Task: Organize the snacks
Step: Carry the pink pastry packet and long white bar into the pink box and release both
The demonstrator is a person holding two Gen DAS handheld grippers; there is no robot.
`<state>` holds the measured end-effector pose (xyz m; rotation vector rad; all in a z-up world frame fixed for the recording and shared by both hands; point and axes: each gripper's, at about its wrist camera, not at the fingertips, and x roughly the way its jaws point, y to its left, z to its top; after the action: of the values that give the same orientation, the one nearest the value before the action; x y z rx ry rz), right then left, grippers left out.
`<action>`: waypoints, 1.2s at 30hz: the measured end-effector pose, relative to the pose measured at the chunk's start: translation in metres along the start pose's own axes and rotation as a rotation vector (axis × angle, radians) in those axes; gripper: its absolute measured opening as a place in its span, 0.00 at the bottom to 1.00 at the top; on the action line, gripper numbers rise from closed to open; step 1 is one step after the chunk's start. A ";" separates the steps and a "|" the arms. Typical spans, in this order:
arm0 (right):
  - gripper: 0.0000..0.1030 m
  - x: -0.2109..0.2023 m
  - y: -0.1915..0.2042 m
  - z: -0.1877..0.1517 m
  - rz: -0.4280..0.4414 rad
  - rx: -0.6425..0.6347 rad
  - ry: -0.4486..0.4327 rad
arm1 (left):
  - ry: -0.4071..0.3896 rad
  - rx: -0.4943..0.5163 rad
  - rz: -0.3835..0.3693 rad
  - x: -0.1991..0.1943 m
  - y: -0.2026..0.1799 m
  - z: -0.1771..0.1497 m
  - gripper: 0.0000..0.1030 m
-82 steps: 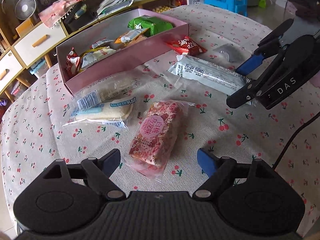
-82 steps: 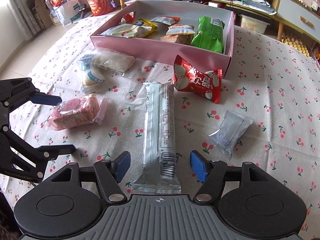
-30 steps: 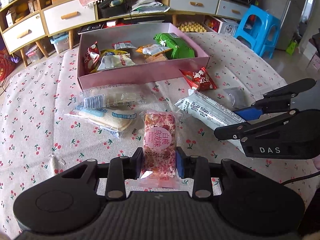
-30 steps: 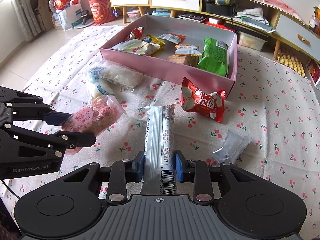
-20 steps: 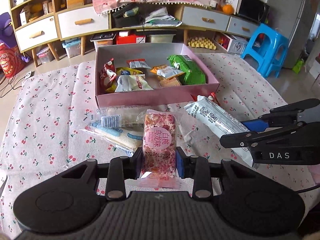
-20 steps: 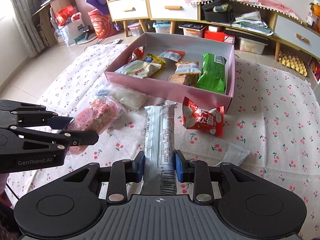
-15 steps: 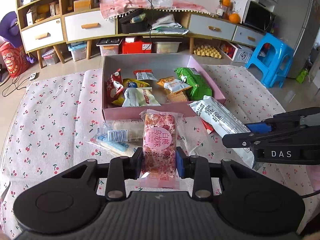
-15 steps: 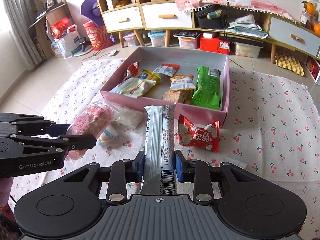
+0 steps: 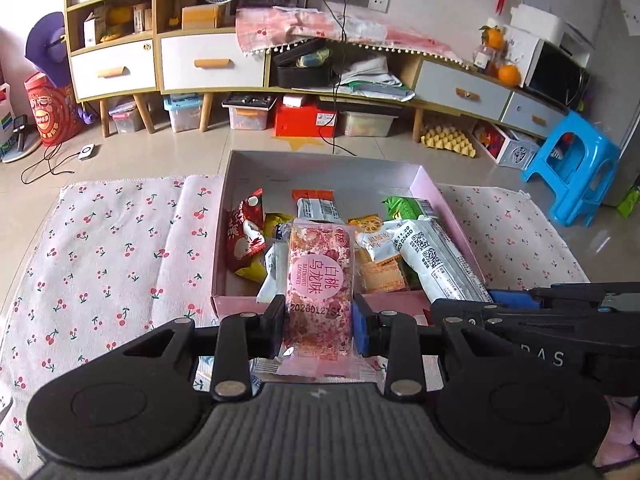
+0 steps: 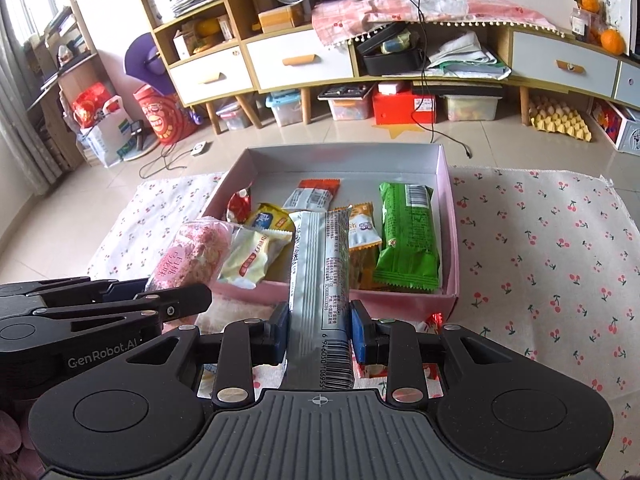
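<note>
My left gripper (image 9: 320,322) is shut on a pink speckled snack bar (image 9: 320,280) and holds it in the air over the near wall of the pink box (image 9: 444,204). My right gripper (image 10: 320,332) is shut on a long silver snack pack (image 10: 320,276), raised over the same box (image 10: 450,216). Each gripper shows in the other's view, the right one (image 9: 520,300) and the left one (image 10: 120,300). The box holds several snacks, among them a green pack (image 10: 408,240) and a red pack (image 9: 244,236).
The box sits on a cherry-print cloth (image 10: 560,248). A red snack pack (image 10: 434,322) and a clear pack (image 9: 260,372) lie on the cloth, mostly hidden behind my grippers. Beyond the table are cabinets with drawers (image 9: 208,64) and a blue stool (image 9: 580,168).
Both grippers closed on their snacks on the cloth, lifted them and carried them forward. They now hang over the box's near wall.
</note>
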<state>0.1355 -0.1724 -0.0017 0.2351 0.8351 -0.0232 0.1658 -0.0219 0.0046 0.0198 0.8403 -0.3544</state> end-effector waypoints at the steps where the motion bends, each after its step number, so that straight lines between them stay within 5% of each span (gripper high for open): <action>1: 0.28 0.003 0.000 0.003 -0.006 0.001 0.002 | -0.004 0.008 0.005 0.003 0.000 0.004 0.30; 22: 0.29 0.066 -0.023 0.041 -0.094 0.025 -0.035 | -0.037 0.107 0.083 0.060 0.000 0.034 0.30; 24: 0.30 0.067 -0.026 0.042 -0.096 0.037 -0.042 | -0.046 0.120 0.088 0.060 -0.001 0.033 0.36; 26: 0.39 0.066 -0.029 0.043 -0.089 0.058 -0.049 | -0.060 0.130 0.103 0.058 -0.003 0.031 0.54; 36: 0.51 0.051 -0.027 0.042 -0.105 0.048 -0.052 | -0.065 0.115 0.103 0.046 0.001 0.033 0.63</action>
<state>0.1974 -0.2042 -0.0175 0.2347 0.7950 -0.1474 0.2180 -0.0403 -0.0077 0.1570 0.7514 -0.3040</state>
